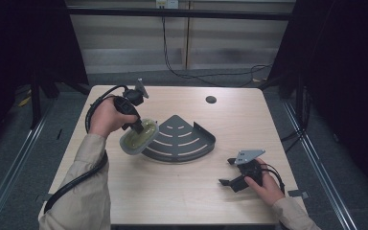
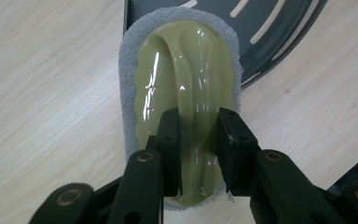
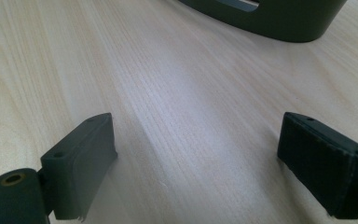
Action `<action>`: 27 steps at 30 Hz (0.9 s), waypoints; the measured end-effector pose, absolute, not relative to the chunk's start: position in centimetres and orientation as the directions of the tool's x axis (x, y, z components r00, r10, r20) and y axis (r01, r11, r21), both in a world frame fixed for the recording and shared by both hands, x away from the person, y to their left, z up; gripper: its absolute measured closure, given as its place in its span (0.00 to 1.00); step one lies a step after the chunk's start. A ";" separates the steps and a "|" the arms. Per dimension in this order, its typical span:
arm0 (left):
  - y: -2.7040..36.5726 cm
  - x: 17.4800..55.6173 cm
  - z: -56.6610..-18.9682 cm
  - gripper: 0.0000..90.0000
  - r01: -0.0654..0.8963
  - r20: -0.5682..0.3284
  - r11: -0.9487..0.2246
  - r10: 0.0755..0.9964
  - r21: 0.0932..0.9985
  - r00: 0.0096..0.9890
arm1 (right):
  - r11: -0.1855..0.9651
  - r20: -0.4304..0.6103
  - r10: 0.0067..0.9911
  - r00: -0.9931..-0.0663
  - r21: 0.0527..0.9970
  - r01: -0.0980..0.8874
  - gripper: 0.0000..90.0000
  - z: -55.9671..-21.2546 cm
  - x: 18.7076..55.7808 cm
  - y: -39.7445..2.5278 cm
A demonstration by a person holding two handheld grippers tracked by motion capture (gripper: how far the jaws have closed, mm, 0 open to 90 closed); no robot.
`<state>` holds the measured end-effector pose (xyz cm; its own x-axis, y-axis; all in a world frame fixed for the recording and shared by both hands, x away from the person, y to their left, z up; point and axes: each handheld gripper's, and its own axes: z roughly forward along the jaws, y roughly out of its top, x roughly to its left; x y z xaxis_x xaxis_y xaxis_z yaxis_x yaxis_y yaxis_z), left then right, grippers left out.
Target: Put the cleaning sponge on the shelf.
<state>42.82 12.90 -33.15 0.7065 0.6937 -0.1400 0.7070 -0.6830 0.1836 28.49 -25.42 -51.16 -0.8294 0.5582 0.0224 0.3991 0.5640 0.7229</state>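
The olive-green plastic scrubber with grey sponge base point(image 2: 182, 93) is clamped by the left gripper point(image 2: 199, 154) just left of the dark slotted quarter-round metal shelf point(image 1: 182, 139); the right gripper point(image 1: 235, 179), jaws apart, is rested well away.

Dark corner shelf point(image 1: 182, 139) sits mid-tabletop point(image 1: 172, 191), the one fixed obstacle. Left tool point(image 1: 138, 128) holds a scrub pad point(image 1: 138, 136) over the shelf's left edge, crowding that side. Bare wood lies between shelf and right tool point(image 1: 227, 172); near edge open.

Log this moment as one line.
left tool: shut on scrub pad | pad: over corner rack edge | right tool: open, near table
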 end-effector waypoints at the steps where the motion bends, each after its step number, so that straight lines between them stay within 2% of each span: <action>1: 12.8 42.9 -33.2 0.80 0.707 -0.138 -0.683 0.694 0.183 0.706 | 0.564 0.023 0.559 -0.829 0.723 0.400 0.12 -51.2 28.5 -25.4; 27: 10.8 45.4 -34.0 0.80 0.699 -0.149 -0.689 0.684 0.189 0.714 | 0.563 0.023 0.559 -0.829 0.723 0.400 0.12 -51.2 28.5 -25.4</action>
